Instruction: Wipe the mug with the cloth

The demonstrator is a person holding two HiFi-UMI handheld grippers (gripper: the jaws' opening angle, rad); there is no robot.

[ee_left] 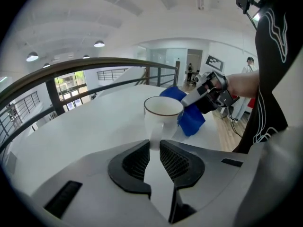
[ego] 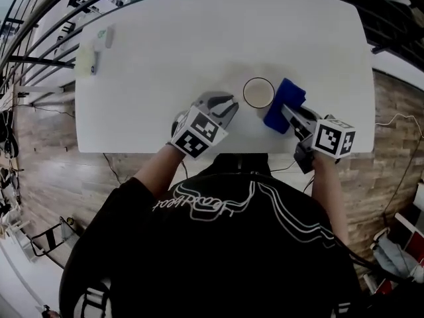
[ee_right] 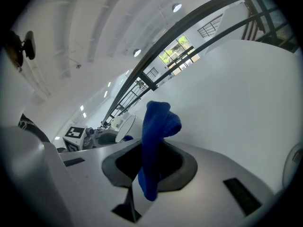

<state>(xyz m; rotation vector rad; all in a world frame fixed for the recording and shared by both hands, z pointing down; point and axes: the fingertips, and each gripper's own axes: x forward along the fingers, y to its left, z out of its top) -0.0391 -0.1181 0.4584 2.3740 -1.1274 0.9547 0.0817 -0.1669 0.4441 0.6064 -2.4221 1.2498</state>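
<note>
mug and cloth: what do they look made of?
The mug looks like glazed ceramic: smooth glossy white, with a thin dark line round the rim. The cloth looks like blue microfibre or terry, matte: fuzzy nap, soft limp folds. The exact fibre is unclear.

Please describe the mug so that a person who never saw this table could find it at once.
On the white table, look near the edge closest to the person. The mug stands there upright, its handle in the left tool. It is white with a thin dark rim, while the cloth beside it is blue.
</note>
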